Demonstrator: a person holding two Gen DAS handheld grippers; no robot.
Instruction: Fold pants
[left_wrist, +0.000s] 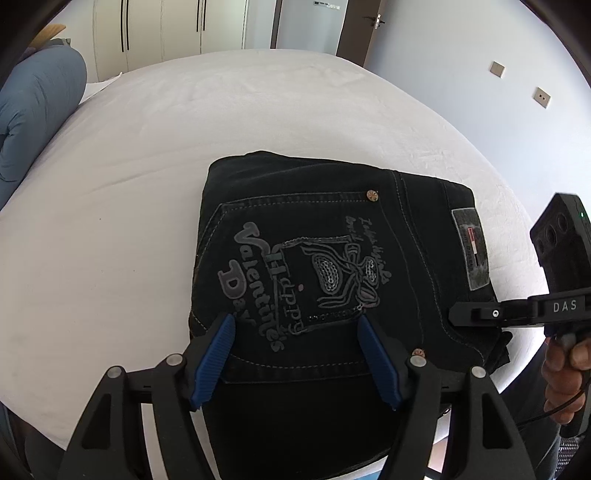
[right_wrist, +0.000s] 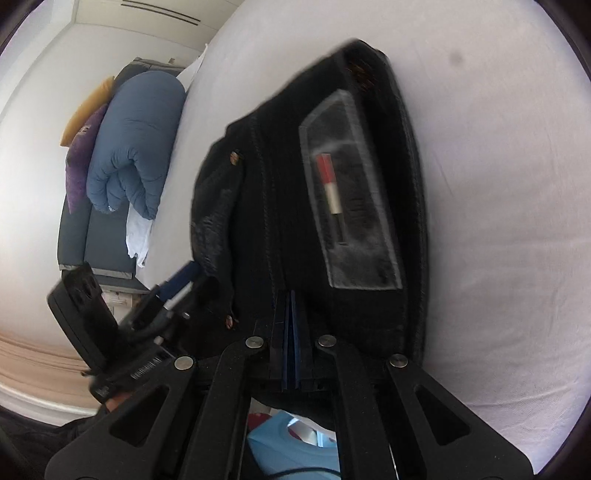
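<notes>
Squaring the pants (left_wrist: 325, 258) needs care. Your right gripper (right_wrist: 290, 314) is closed beside the waistband; the left gripper (left_wrist: 295, 362) gapes empty above the pocket.

Black tool (left_wrist: 297, 363), ribbed blue pads (left_wrist: 214, 362)

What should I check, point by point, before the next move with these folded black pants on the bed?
1. Pants folded into a compact stack on the white bed sheet: ok.
2. Stack fully on the bed: not ok, its near edge hangs over the bed's edge in the left wrist view.
3. Left gripper open, blue pads astride the printed back pocket, nothing pinched: ok.
4. Right gripper shut, pads together near the waistband patch: ok.
5. Fabric caught between the right pads: cannot tell, the view is blurred.
6. Layers lined up at the waistband side: not ok, a corner sticks out there.
</notes>
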